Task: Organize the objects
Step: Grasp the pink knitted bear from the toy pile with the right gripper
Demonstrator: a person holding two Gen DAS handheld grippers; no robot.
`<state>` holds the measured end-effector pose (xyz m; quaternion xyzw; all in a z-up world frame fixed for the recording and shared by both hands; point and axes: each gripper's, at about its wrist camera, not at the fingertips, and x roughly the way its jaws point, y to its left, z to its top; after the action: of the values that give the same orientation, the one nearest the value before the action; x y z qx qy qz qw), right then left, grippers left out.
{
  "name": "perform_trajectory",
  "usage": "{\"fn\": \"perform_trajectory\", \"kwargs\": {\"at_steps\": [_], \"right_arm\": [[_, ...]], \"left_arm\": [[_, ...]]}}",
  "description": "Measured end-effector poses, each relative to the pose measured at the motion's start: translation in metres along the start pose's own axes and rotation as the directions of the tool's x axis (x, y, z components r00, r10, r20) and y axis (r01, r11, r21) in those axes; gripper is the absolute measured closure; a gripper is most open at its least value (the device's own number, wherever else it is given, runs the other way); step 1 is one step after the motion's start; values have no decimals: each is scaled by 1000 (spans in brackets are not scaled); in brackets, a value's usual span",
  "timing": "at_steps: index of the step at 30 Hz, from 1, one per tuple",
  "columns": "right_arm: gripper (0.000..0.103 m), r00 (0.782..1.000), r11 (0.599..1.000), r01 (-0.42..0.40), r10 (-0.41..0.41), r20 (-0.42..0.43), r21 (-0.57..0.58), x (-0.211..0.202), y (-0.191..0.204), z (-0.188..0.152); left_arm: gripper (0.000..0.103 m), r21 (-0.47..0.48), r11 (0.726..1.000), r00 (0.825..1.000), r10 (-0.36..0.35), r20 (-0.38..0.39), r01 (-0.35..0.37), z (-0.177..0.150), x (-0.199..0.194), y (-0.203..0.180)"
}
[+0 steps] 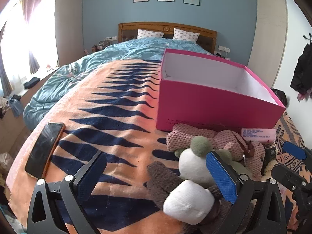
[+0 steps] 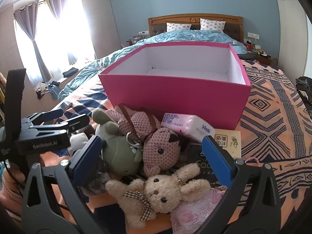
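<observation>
Waiting beside an open, empty pink cardboard box on a patterned orange blanket, a heap of plush toys sits ready for sorting; left gripper and right gripper hover spread wide, apparently holding nothing.

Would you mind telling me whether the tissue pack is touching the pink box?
Cannot tell. In the right wrist view the tissue pack overlaps the front wall of the pink box, but the angle hides whether they meet; the left wrist view shows no clear gap either.
</observation>
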<state>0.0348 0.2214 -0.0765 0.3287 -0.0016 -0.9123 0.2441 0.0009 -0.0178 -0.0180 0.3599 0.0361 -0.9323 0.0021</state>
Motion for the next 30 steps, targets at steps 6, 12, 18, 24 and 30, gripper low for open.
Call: {"fn": "perform_trajectory", "kwargs": {"at_steps": [6, 12, 18, 24, 30], "right_arm": [[21, 997, 999, -51, 51, -59, -13, 8, 3, -5], [28, 991, 995, -87, 82, -103, -42, 13, 12, -15], [47, 985, 992, -62, 78, -157, 107, 30, -20, -10], [50, 981, 984, -32, 64, -181, 175, 41, -35, -4], [49, 977, 980, -27, 67, -201, 196, 54, -39, 3]], "left_arm": [[0, -18, 1000, 1000, -23, -16, 22, -4, 3, 16], [0, -23, 999, 999, -26, -35, 25, -5, 11, 26], [0, 8, 997, 997, -71, -30, 72, 6, 18, 26], [0, 42, 992, 992, -115, -42, 117, 16, 26, 20], [0, 51, 988, 988, -142, -54, 144, 21, 34, 20]]}}
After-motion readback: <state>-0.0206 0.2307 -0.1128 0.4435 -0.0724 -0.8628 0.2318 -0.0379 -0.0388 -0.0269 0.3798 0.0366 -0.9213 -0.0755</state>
